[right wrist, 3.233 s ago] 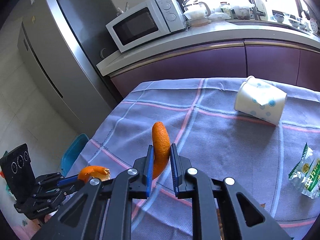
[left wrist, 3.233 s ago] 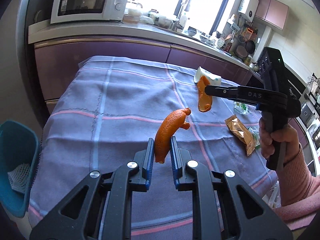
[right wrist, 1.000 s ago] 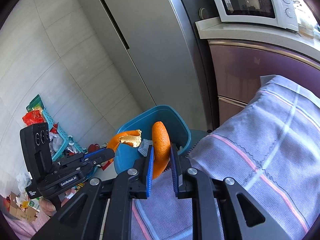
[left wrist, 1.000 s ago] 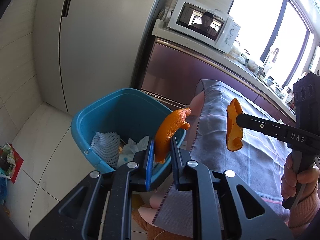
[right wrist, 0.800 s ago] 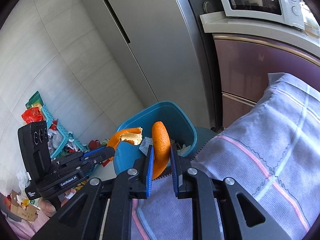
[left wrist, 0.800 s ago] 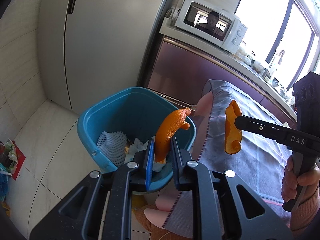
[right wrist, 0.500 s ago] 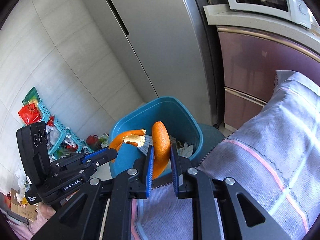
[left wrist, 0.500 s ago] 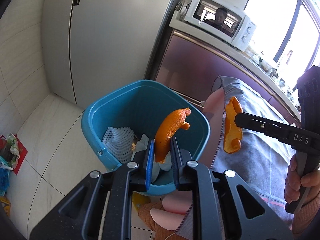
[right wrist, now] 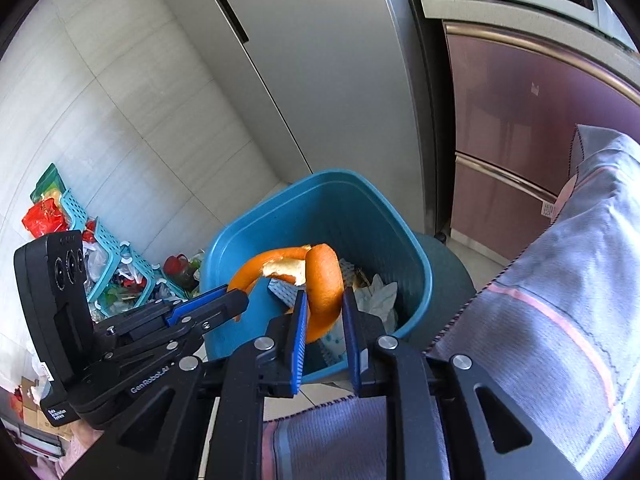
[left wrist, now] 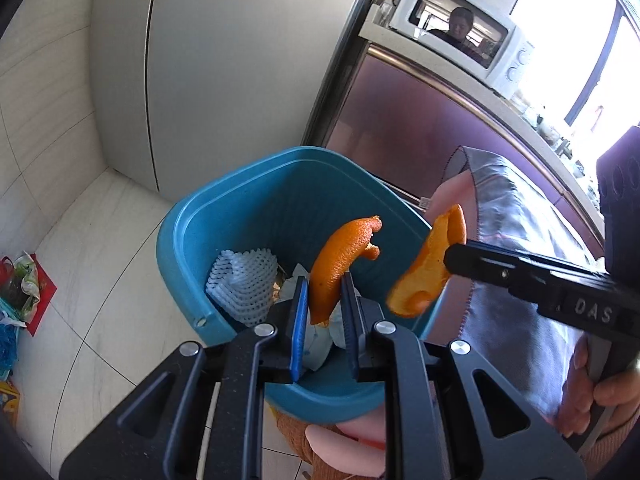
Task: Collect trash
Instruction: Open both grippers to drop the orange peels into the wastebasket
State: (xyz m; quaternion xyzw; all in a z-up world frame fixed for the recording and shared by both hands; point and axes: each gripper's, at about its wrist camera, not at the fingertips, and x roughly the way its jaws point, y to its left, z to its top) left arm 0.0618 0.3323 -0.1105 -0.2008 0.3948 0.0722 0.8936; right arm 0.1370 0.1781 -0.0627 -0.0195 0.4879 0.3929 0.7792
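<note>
Orange peel (left wrist: 334, 264) pinched in left gripper (left wrist: 323, 312), above blue bin (left wrist: 176, 236)

Black left gripper (left wrist: 323, 320) and right gripper (right wrist: 323, 322) frames, blue pads, silver screws, white "DAS" and "GenRobot.AI" lettering, hand (left wrist: 600, 392) in pink ribbed cuff

Blue bin (left wrist: 224, 216) — smooth plastic; orange peel (left wrist: 340, 256) — dimpled, matt.

bin (left wrist: 182, 240) mouth: open above | tablecloth (left wrist: 516, 240) edge: crowds right, apparently
</note>
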